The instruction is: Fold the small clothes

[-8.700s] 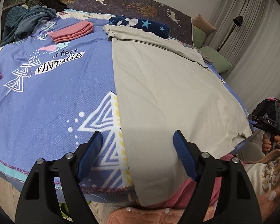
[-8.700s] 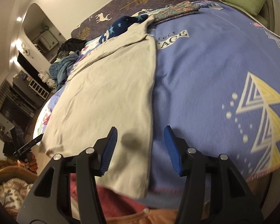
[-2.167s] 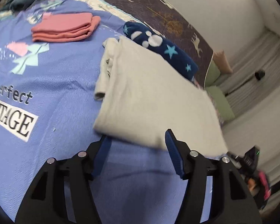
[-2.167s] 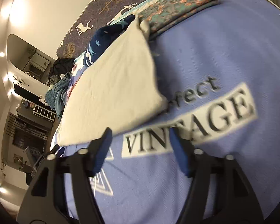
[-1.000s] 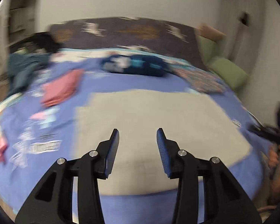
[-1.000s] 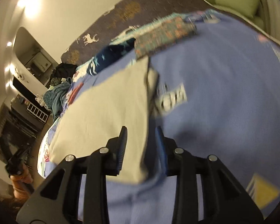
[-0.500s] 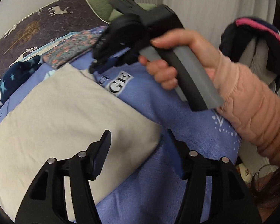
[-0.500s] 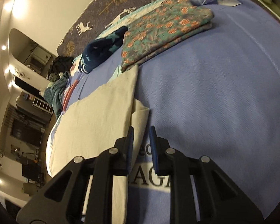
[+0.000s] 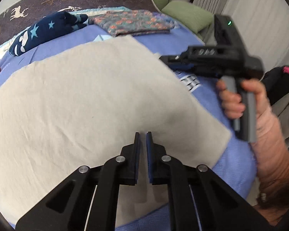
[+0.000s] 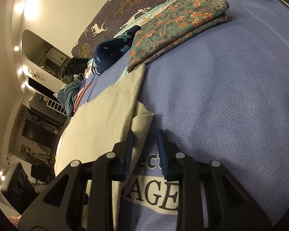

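Observation:
A beige garment [image 9: 82, 100] lies folded and flat on the blue bedspread [image 9: 239, 165]. My left gripper [image 9: 142, 134] hangs just over its near edge with the jaws almost together and nothing between them. My right gripper [image 10: 144, 134] is partly open at the garment's right edge [image 10: 113, 115], where a loose flap [image 10: 142, 119] sticks out between the fingers. The right gripper also shows in the left wrist view [image 9: 208, 61], held by a hand at the garment's far right side.
A folded floral cloth [image 9: 133, 22] and a navy star-print bundle [image 9: 46, 31] lie near the headboard. Green pillows [image 9: 186, 12] sit at the right. A pink folded piece [image 10: 81, 96] and dark clothes [image 10: 75, 65] lie at the left.
My left gripper has closed from wide open to nearly shut and dropped over the garment's near edge. My right gripper has opened a little at the garment's side flap.

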